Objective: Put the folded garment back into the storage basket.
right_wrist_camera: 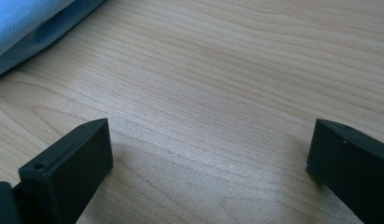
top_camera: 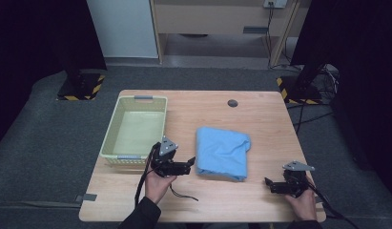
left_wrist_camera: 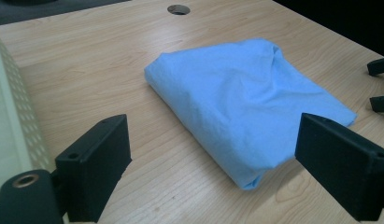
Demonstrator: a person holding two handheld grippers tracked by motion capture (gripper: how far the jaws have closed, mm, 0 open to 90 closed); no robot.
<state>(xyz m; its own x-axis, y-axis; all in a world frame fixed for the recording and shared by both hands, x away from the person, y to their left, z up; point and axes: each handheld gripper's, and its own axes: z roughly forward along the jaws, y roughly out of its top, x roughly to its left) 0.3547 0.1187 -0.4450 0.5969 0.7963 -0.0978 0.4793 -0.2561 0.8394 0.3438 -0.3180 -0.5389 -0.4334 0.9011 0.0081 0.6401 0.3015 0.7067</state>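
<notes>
I am holding my left gripper (top_camera: 190, 163) spread just left of the folded blue cloth (top_camera: 222, 152), my right gripper (top_camera: 270, 183) spread, empty, near right.

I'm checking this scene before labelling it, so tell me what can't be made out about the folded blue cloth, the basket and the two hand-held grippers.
- Blue cloth: its underside and inner folds are hidden by its own top layer in the high view; in the right gripper view the frame edge cuts off all but a corner.
- Basket: the near wall hides the near strip of its floor in the high view.
- Right hand-held gripper: its jaw tips are too small and dark in the high view.
</notes>
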